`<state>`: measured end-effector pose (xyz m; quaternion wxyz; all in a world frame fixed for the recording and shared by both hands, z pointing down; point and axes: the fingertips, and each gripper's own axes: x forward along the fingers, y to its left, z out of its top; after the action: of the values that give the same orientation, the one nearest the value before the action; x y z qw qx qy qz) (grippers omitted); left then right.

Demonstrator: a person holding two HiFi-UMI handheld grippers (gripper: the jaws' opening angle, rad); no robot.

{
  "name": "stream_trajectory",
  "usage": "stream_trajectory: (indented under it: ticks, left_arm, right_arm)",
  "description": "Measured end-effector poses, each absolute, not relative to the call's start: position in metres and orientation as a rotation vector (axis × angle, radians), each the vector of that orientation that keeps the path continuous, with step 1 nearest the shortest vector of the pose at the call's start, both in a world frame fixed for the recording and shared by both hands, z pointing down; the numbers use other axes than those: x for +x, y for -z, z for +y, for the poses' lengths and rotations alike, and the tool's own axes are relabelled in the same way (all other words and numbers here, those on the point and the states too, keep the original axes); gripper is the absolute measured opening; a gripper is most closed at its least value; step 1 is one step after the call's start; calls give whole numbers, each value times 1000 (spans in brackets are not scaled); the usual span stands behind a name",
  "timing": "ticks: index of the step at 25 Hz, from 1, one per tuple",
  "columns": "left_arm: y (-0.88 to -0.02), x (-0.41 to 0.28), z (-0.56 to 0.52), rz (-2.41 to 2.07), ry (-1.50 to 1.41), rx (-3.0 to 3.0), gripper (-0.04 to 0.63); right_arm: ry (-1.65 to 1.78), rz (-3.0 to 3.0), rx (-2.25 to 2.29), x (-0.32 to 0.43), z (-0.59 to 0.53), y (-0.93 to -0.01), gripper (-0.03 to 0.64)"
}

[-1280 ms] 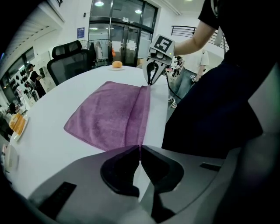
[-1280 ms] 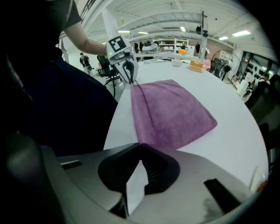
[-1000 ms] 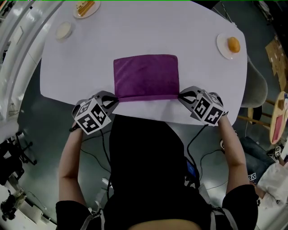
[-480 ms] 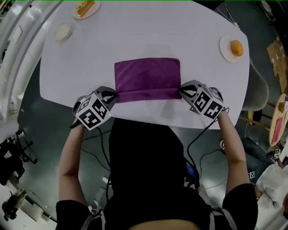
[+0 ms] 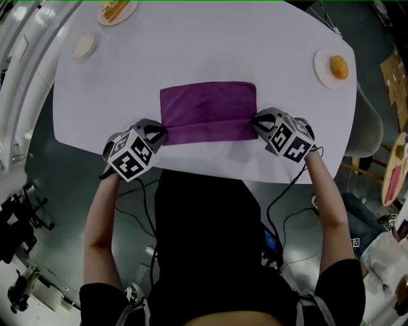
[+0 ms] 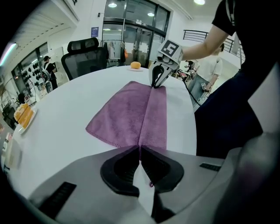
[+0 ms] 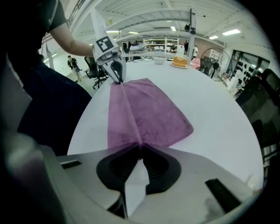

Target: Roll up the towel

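Head view: left gripper (image 5: 160,132) and right gripper (image 5: 255,121) clamped tight on purple towel (image 5: 207,105), pinching its raised fold at both ends on white table (image 5: 191,44).

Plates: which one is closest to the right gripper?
The plate holding the orange food, at the table's right edge; the other two plates sit at the far-left corner.

Ceiling lamps (image 6: 112,5) light evenly; white table (image 5: 204,44) bright, towel (image 5: 207,105) sharp. My gripper views bend, edges black, foreground soft.
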<state>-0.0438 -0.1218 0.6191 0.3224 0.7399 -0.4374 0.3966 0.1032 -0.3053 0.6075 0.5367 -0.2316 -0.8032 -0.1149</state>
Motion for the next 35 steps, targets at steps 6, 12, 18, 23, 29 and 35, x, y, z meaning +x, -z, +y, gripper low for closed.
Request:
stream_trajectory:
  ticks: [6, 12, 18, 23, 29, 35]
  left_arm:
    - [-617, -47, -122, -1211, -1046, 1941, 23]
    - [-614, -66, -127, -1369, -1089, 1862, 187]
    - [-586, -83, -127, -1518, -957, 1850, 216]
    - [-572, -59, -117, -1443, -1028, 1970, 216]
    - [-569, -11, -102, -1293, -1177, 2117, 216]
    - [-590, 10, -94, -1218, -1249, 2126, 216]
  right_arm:
    - [255, -1937, -504, 101, -310, -608, 87]
    - [282, -1973, -444, 99, -324, -601, 104]
    - [326, -1995, -350, 114, -342, -586, 183]
    - [377, -2019, -359, 122, -329, -570, 183]
    - [498, -1995, -481, 135, -287, -566, 183]
    - [548, -1935, -572, 147, -257, -586, 183]
